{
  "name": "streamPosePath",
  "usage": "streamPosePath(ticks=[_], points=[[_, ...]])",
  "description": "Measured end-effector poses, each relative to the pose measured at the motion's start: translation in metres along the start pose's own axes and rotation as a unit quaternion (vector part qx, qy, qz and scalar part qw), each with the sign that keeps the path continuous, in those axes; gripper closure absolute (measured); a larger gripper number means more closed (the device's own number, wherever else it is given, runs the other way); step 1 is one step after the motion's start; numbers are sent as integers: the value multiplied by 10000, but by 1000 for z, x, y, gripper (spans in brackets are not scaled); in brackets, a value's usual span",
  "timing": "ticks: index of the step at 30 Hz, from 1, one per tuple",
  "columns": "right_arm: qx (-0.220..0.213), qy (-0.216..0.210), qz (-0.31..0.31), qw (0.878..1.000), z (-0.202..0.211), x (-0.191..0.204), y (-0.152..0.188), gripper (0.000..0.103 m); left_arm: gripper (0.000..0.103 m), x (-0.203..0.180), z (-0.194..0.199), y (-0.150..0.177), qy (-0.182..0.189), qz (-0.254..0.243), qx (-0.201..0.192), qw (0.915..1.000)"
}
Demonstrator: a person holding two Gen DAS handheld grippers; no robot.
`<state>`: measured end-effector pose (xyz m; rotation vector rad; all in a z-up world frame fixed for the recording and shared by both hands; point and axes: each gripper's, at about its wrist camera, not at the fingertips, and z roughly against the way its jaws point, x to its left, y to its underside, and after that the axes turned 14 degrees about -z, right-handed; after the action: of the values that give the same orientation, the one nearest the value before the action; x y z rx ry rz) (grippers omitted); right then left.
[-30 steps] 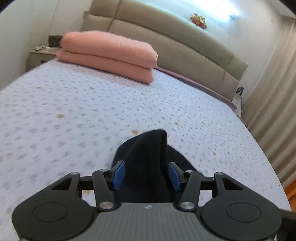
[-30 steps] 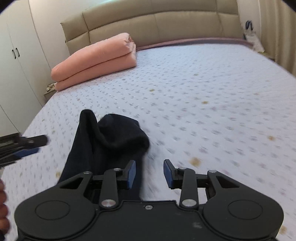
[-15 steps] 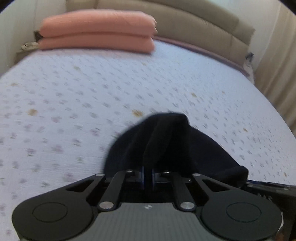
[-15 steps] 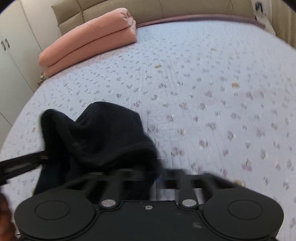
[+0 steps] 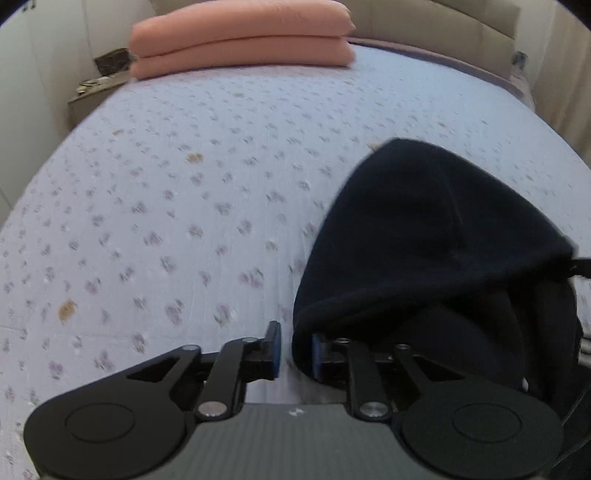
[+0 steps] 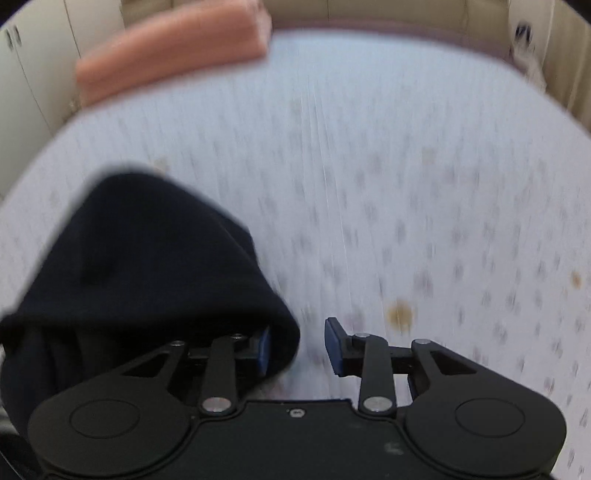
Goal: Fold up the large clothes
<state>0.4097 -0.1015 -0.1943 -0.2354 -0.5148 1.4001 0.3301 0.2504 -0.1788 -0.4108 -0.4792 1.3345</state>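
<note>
Nearest in both wrist views are the black claw bodies, tilted steeply down at a bed (image 5: 155, 206) covered in a pale quilted spread with small purple flowers and a few tan spots.

The left claw (image 5: 294, 347) has just been opening: its blue pads stand a narrow way apart, with a slip of bedspread showing between them. The dark navy garment (image 5: 424, 258) lies heaped just to the right of that gap, its lower fold brushing against the right-hand pad, yet it is not pinched. At the far right edge of this view a dark strap or bar meets the heap, too cropped to tell what it is.

The right claw (image 6: 297, 347) has also just been opening and stands wider. The same garment (image 6: 147, 258) bulges to the left of its gap, a rounded fold draped over the left-hand pad, while the right-hand pad hangs clear above the spread. Neither claw has hold of the cloth. This view is smeared with motion blur.

Farther off, a folded salmon-pink quilt (image 5: 240, 37) lies across the head of the bed, against a padded beige headboard (image 5: 461, 26). A small nightstand (image 5: 96, 88) sits at the left corner, pale cupboard doors (image 6: 22, 74) beside it, and curtains (image 5: 561, 66) at the right.
</note>
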Motion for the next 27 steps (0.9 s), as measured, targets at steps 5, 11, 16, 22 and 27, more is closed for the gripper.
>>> streamPosePath(ticks=[5,11,16,22,27], points=[[-388,-490,55,9980,62,-24,2,30,47,16,52,19,86,-335,-541,9979],[-1276,-816,795,9853,66,53,-10,72,58,2,44,-43,477,-331,-1364,9889],[-869,-412,1118,9891,-18,97,-23,85,76,-19,-48,-72,750,-149,-785,9940],[-672,-31,827,9943,-36,63,-22,80,76,2,-73,-53,915,219,-639,9935],[-499,-911,260,9942,-13,32,-38,48,68,19,-44,-52,868,-4,-973,9915]])
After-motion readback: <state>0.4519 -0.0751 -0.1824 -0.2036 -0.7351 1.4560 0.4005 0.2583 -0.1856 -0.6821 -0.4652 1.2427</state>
